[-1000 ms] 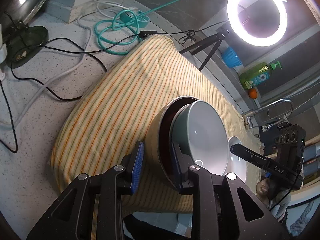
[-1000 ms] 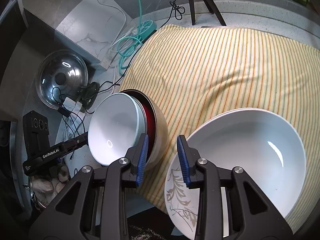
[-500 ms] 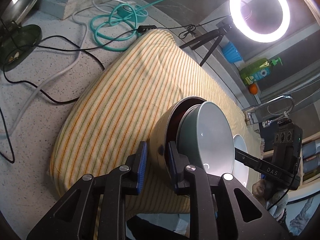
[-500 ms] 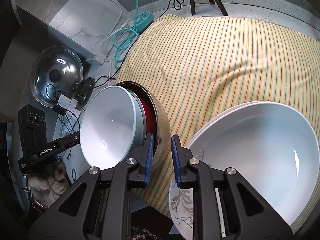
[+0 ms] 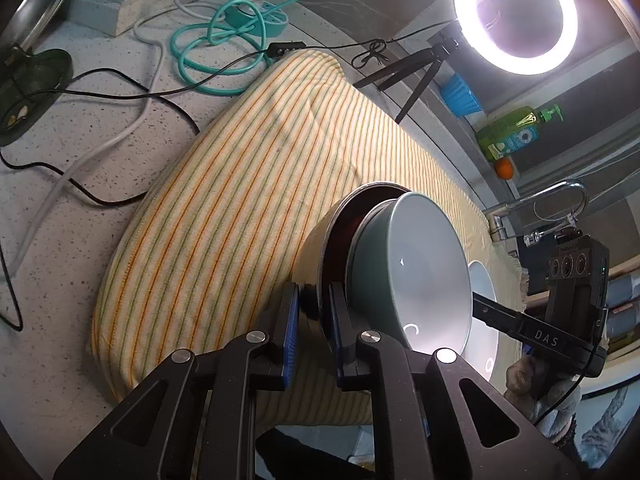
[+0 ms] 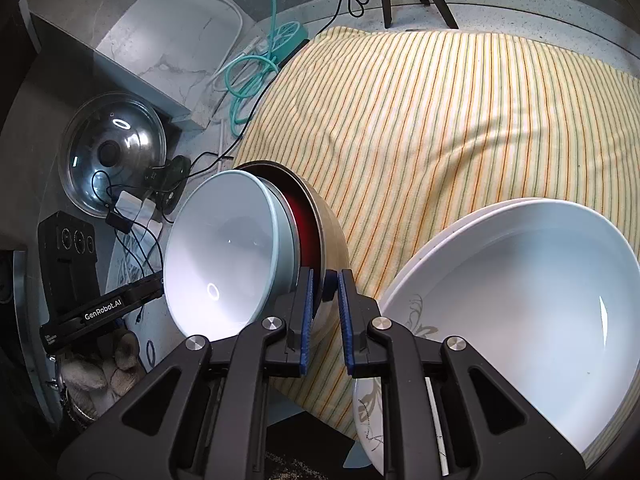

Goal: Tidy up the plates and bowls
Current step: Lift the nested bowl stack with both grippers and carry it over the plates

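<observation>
A steel bowl with a dark red inside stands tilted on the striped cloth, with a pale green bowl nested in it. My left gripper is shut on the steel bowl's rim on one side. My right gripper is shut on the same rim on the other side. A large white bowl sits on a white plate with a leaf print to the right.
A glass pot lid and black cables lie on the speckled counter. A teal cable coil lies behind the cloth. A ring light on a tripod, a green soap bottle and a tap stand at the back.
Both grippers closed from open onto the steel bowl's rim, one from each side. The bowls have tilted up slightly.
</observation>
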Action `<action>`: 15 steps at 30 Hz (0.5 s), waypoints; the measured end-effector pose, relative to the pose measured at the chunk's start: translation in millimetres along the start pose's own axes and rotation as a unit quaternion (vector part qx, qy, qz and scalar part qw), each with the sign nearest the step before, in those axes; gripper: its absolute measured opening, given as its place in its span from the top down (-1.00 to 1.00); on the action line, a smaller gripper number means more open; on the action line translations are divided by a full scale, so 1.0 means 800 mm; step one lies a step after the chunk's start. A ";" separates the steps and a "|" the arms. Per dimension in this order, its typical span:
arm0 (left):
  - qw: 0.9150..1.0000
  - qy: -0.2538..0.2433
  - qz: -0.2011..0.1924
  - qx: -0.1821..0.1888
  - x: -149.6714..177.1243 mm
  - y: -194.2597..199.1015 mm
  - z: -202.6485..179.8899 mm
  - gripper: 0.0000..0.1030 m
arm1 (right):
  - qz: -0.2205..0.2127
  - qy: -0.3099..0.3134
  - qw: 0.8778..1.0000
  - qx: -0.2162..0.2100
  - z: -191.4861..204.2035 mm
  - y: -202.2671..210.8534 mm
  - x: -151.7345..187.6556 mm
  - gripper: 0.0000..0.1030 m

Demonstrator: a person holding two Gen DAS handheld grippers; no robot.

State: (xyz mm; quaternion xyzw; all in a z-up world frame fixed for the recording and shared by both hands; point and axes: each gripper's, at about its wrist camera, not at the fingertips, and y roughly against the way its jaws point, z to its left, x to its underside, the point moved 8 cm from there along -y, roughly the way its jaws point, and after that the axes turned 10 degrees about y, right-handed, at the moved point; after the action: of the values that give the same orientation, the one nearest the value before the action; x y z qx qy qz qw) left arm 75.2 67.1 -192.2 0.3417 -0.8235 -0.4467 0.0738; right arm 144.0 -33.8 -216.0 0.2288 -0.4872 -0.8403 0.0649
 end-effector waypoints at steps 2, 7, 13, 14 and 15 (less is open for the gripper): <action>1.000 -0.002 0.000 -0.001 0.000 0.001 0.000 0.79 | 0.000 -0.001 1.000 0.001 0.000 0.002 -0.001 0.74; 1.000 -0.010 -0.008 -0.002 -0.001 0.006 -0.006 0.79 | -0.004 0.000 1.000 0.003 0.002 0.007 -0.001 0.74; 1.000 -0.012 -0.013 0.000 -0.002 0.011 -0.012 0.79 | -0.011 0.003 1.000 0.005 0.005 0.018 -0.002 0.74; 1.000 -0.014 -0.014 0.002 -0.003 0.013 -0.015 0.79 | -0.013 0.003 1.000 0.004 0.005 0.022 -0.003 0.74; 1.000 -0.016 -0.015 0.003 -0.004 0.015 -0.018 0.79 | -0.016 0.003 1.000 0.004 0.005 0.028 -0.004 0.74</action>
State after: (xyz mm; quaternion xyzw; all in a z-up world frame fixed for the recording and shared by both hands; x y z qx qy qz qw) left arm 77.5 63.5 -173.4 0.3473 -0.8208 -0.4504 0.0528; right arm 142.5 -40.6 -194.4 0.2393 -0.4862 -0.8388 0.0519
